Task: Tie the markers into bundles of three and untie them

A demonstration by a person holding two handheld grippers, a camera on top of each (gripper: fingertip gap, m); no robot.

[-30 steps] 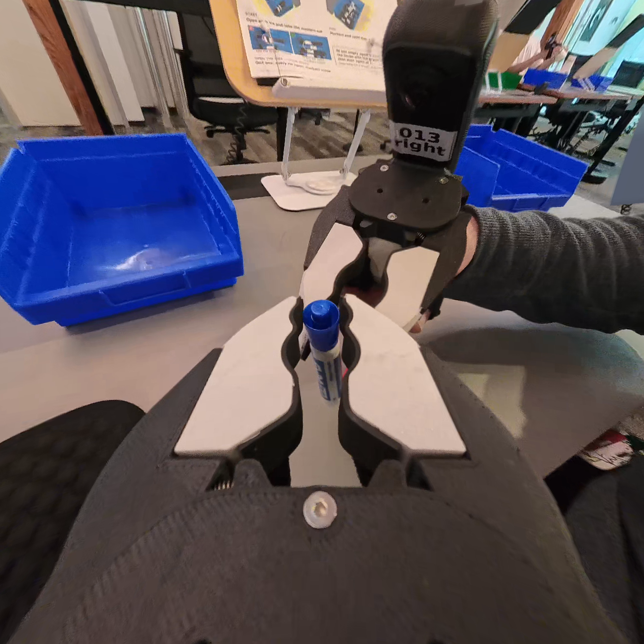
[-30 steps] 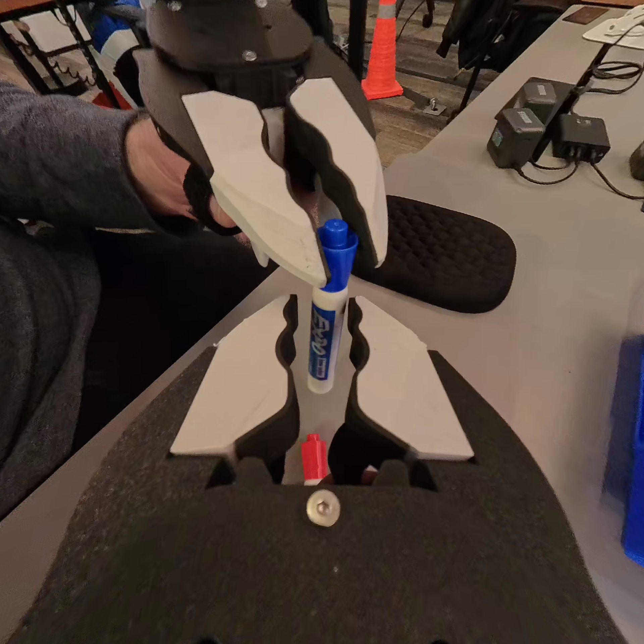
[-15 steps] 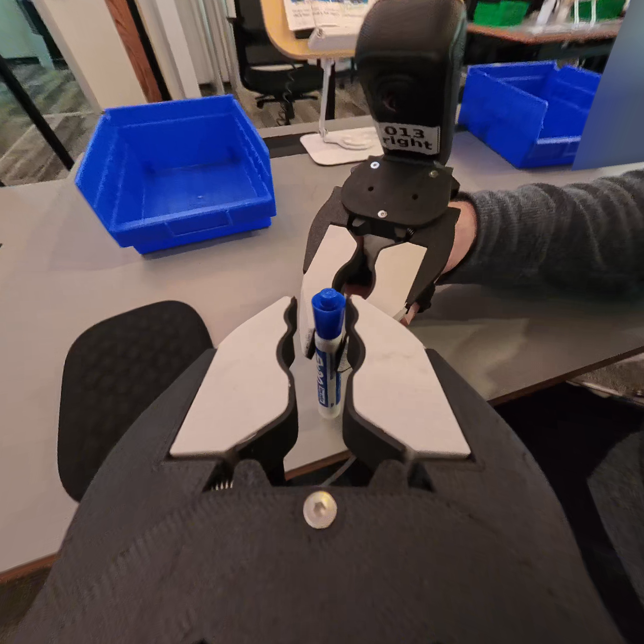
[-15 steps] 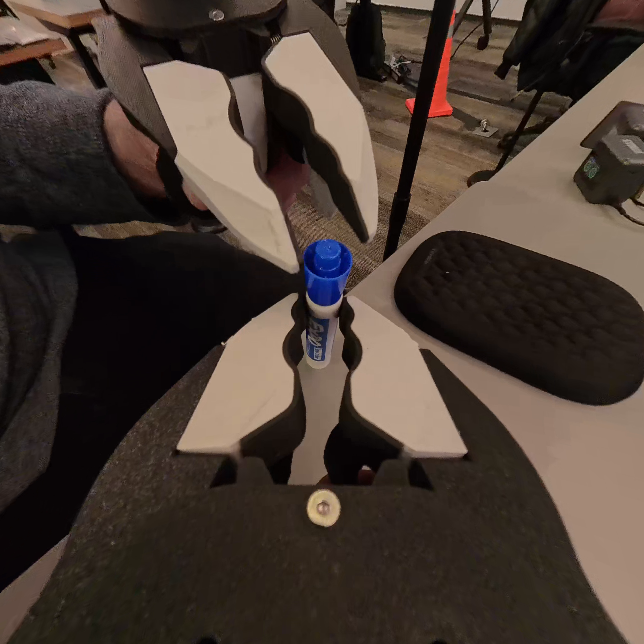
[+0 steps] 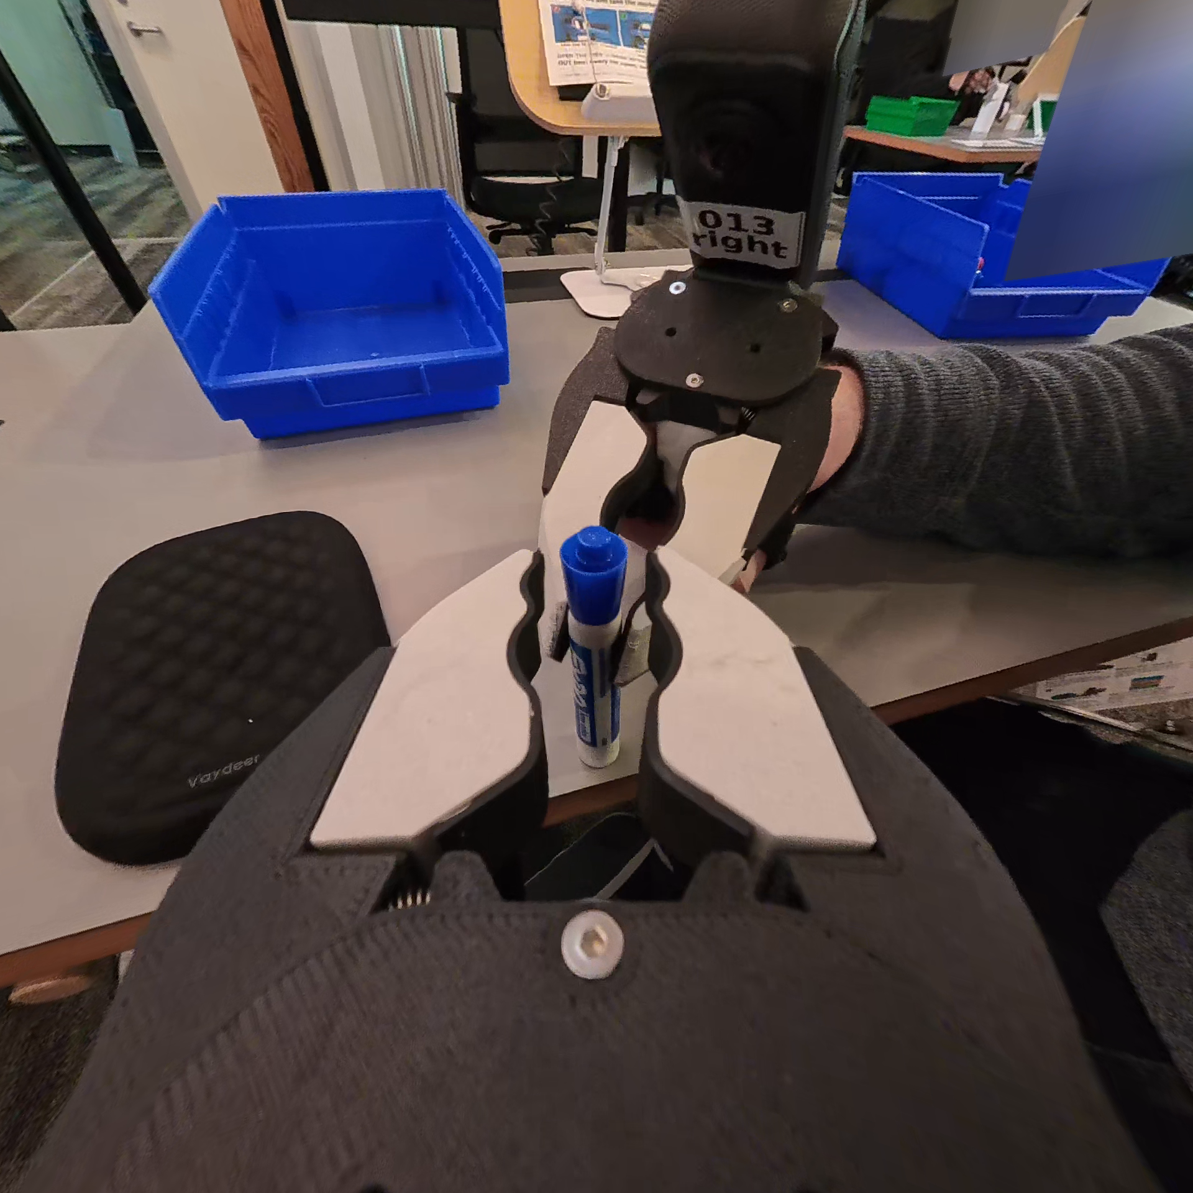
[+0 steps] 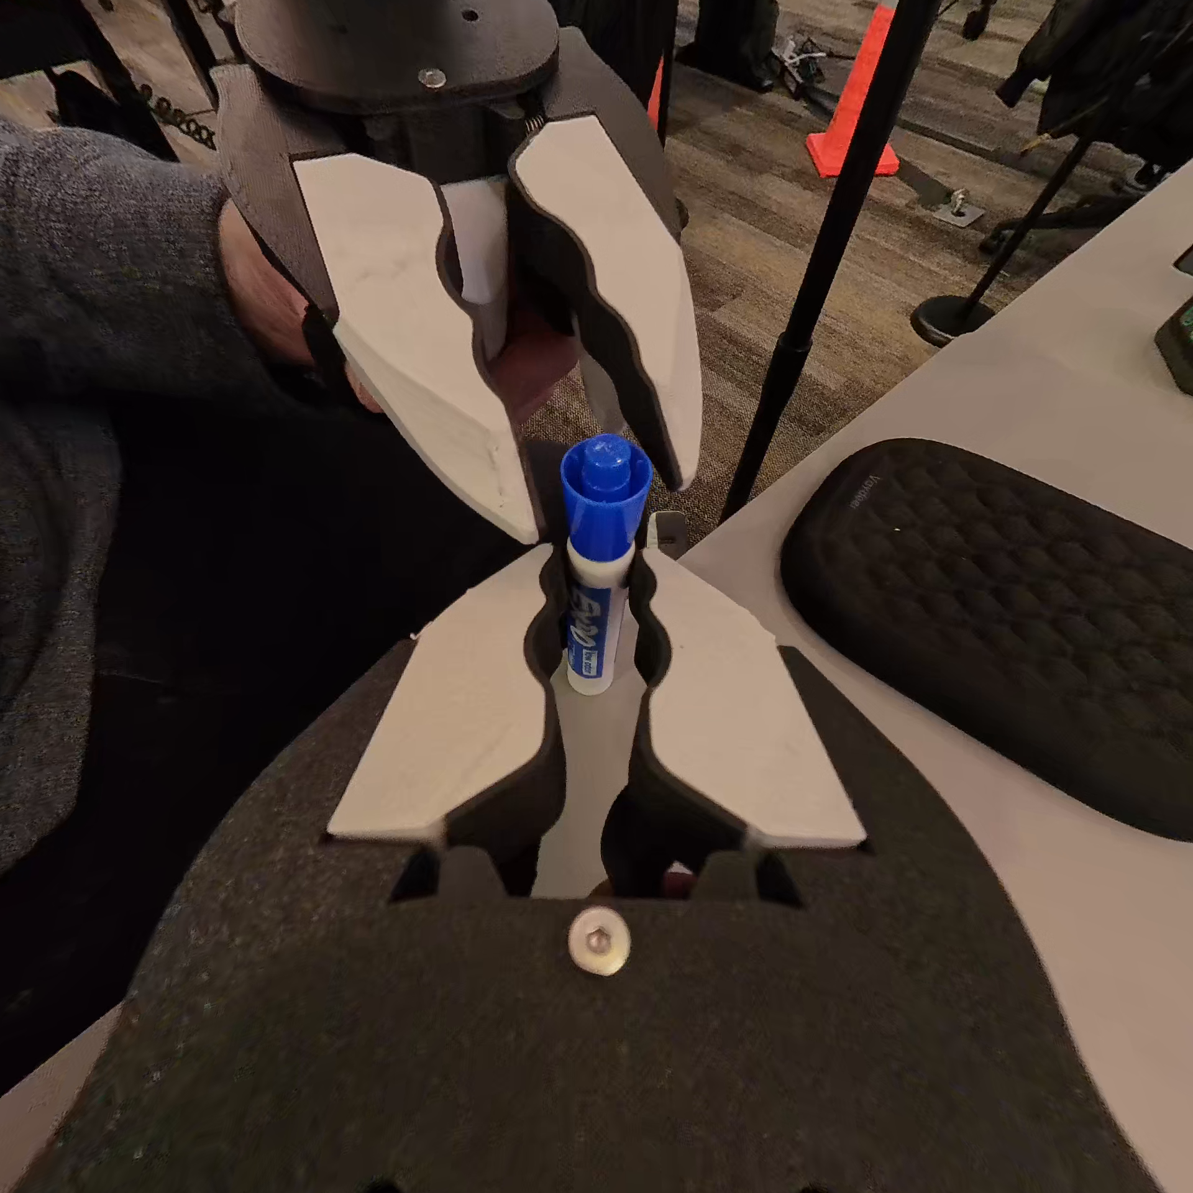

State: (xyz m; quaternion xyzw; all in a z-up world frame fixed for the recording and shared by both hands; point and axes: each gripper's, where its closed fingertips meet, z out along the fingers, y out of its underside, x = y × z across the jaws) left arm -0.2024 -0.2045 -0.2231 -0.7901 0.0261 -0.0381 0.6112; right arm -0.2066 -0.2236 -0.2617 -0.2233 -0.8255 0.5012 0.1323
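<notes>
A blue-capped marker [image 6: 591,620] stands upright, cap up, above the table's front edge. My right gripper [image 6: 597,558] is shut on its white barrel just below the cap. My left gripper [image 5: 591,571] faces it from the other side, its jaws open and standing clear on both sides of the marker [image 5: 591,645]. In the left wrist view the right gripper [image 5: 594,639] reaches in under my left fingers. In the right wrist view the left gripper [image 6: 603,500] hovers open around the cap. No other markers or ties show.
An empty blue bin [image 5: 336,310] sits at the back left of the grey table [image 5: 129,484], more blue bins [image 5: 968,277] at the back right. A black padded mat [image 5: 206,678] lies to the left. An orange cone [image 6: 852,116] and a black pole [image 6: 833,245] stand on the floor. My left and right fingertips are right by each other.
The marker passed from my left gripper to my right. The right closed on the barrel, and the left let go of the cap and opened. Both drew back toward the table's front edge.
</notes>
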